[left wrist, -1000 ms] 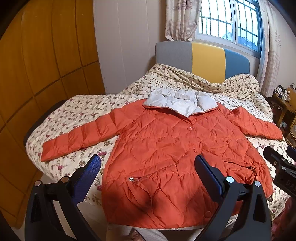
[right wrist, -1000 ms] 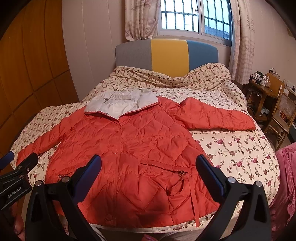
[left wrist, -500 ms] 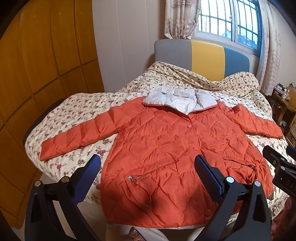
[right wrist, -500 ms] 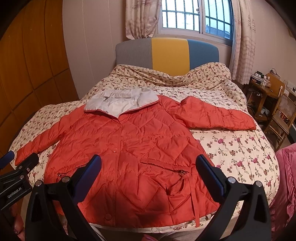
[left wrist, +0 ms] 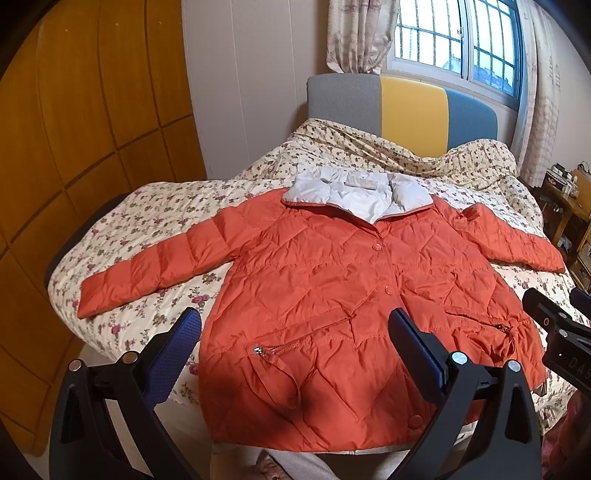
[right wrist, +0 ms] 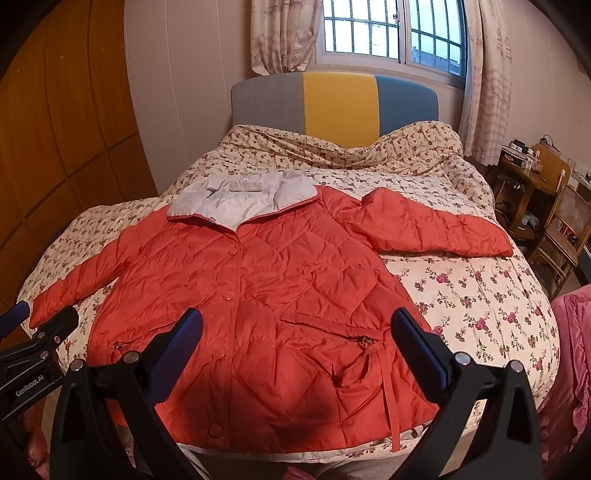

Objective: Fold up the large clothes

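While both claws hang above the foot of the bed, we see the left gripper (left wrist: 295, 339) spread wide, its blue-padded black fingers (left wrist: 173, 350) holding nothing and touching nothing; the right gripper (right wrist: 295, 339) is equally wide and empty. Each shows in the other's view as a black tip at the frame edge.

Compared with half a second ago, we find both views slightly closer to the headboard end, the coat sitting a little lower in frame; nothing on the bed has shifted.

The large bed with its cream, rose-printed quilted cover (right wrist: 498, 295) fills the room between the orange wooden wardrobe panels (left wrist: 74, 129) and a barred window with pale patterned curtains (right wrist: 391, 33). Behind it stands a padded headboard in grey, yellow and blue (right wrist: 336, 107). Spread flat and buttoned on the cover lies the orange quilted puffer coat (left wrist: 332, 295), hem at the near edge, both sleeves out to the sides, its pale grey lining collar (left wrist: 354, 192) toward the headboard. At the right we see a wooden chair (right wrist: 561, 229) and a cluttered wooden side table (right wrist: 524, 166). A pink fabric (right wrist: 569, 350) edges the right view.
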{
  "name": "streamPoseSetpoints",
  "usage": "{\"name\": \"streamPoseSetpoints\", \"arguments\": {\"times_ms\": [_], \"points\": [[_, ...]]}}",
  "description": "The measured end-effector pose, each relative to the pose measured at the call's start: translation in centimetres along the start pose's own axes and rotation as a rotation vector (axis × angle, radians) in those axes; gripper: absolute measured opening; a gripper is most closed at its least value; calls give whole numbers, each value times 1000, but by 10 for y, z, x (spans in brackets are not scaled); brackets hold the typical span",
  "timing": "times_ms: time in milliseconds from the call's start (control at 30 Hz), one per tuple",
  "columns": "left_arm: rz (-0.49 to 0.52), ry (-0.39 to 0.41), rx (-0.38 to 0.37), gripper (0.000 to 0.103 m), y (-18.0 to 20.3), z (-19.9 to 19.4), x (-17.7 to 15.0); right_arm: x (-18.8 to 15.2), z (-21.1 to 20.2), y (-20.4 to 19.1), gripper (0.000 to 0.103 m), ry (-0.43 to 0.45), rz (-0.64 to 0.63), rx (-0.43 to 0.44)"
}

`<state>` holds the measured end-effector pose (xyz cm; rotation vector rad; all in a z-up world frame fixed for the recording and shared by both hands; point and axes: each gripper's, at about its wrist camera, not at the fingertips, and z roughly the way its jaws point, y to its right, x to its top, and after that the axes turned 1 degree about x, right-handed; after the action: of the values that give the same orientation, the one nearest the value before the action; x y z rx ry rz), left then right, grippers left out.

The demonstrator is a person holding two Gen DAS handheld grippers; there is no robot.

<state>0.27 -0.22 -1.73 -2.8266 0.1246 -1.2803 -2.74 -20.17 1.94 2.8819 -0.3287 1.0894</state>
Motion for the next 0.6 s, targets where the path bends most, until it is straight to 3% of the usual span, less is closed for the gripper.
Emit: {"name": "streamPoseSetpoints", "arguments": {"times_ms": [600], "points": [[8,-44,-26,100,-1,14,0,-3,11,1,101,-31,-2,0]]}}
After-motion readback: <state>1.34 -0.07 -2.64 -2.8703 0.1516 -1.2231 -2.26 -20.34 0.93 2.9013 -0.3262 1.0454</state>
